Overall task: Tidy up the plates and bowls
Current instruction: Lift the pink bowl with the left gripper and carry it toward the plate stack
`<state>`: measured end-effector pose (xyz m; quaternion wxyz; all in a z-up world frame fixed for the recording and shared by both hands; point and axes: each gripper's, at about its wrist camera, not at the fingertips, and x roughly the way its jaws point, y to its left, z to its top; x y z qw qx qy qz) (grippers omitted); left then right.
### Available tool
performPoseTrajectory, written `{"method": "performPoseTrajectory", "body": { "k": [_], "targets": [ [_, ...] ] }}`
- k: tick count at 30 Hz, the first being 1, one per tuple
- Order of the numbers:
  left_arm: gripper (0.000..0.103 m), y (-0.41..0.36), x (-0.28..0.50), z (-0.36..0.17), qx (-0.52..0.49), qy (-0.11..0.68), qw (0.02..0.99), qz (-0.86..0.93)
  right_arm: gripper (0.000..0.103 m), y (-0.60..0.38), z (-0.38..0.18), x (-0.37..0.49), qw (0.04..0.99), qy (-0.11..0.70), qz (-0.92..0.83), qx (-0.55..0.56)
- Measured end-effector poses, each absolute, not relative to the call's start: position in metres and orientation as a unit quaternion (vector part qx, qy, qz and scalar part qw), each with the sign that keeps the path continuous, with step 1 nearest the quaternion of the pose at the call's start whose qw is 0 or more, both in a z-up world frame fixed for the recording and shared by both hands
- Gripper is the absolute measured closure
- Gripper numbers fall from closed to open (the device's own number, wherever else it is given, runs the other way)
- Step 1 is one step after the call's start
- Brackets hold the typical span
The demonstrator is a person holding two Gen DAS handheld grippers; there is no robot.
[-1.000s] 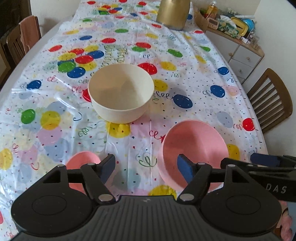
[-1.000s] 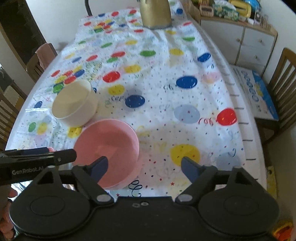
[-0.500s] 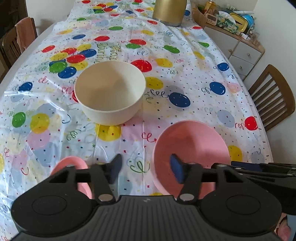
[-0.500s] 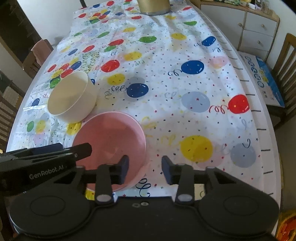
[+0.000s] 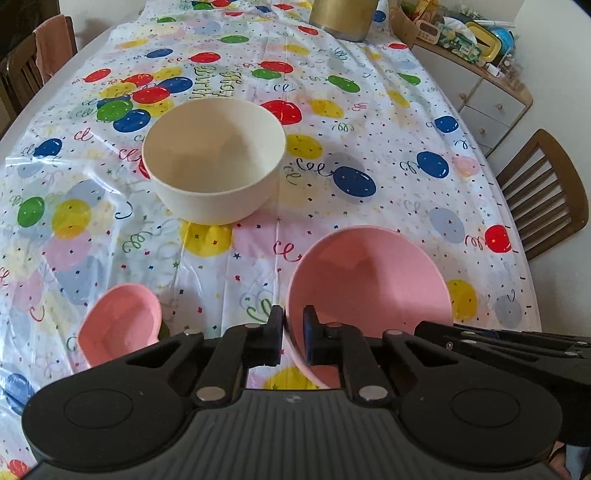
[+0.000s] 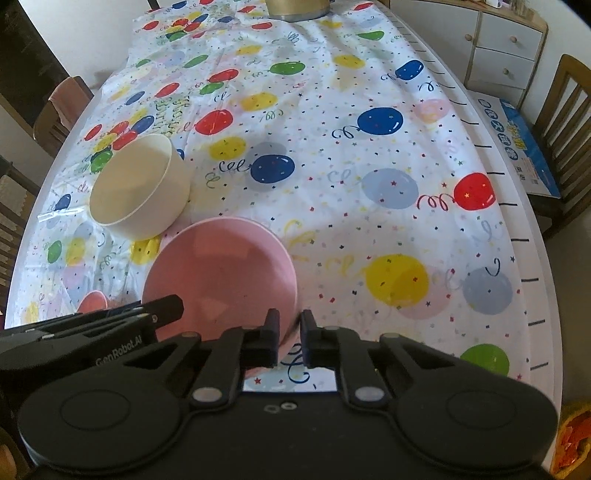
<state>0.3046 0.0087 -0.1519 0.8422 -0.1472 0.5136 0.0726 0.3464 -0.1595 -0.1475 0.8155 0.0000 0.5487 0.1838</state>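
A large pink bowl (image 5: pixel 369 288) (image 6: pixel 221 273) sits near the table's front edge. My left gripper (image 5: pixel 293 334) is shut on its left rim. My right gripper (image 6: pixel 289 338) is shut on its right rim. A cream bowl (image 5: pixel 214 158) (image 6: pixel 140 188) stands just beyond it, upright and empty. A small pink bowl (image 5: pixel 118 325) (image 6: pixel 92 302) lies at the near left, partly hidden by the gripper bodies.
A gold container (image 5: pixel 343 18) stands at the table's far end. Wooden chairs (image 5: pixel 543 192) flank the table on both sides. A white drawer cabinet (image 6: pixel 506 44) stands at the right, and a blue box (image 6: pixel 524 147) lies on a chair seat.
Both grippers went from wide open to closed on opposite rims of the large pink bowl. Both moved in closer to it.
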Motion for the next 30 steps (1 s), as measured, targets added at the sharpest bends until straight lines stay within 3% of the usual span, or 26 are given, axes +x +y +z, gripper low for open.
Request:
{"method": "performPoseTrajectory", "body": {
  "k": [30],
  "targets": [
    [0.092,0.04,0.182,-0.113,-0.159,0.515,0.831,0.137,0.092,-0.134,-0.113,0.248,0.792,0.543,0.277,-0.016]
  ]
}}
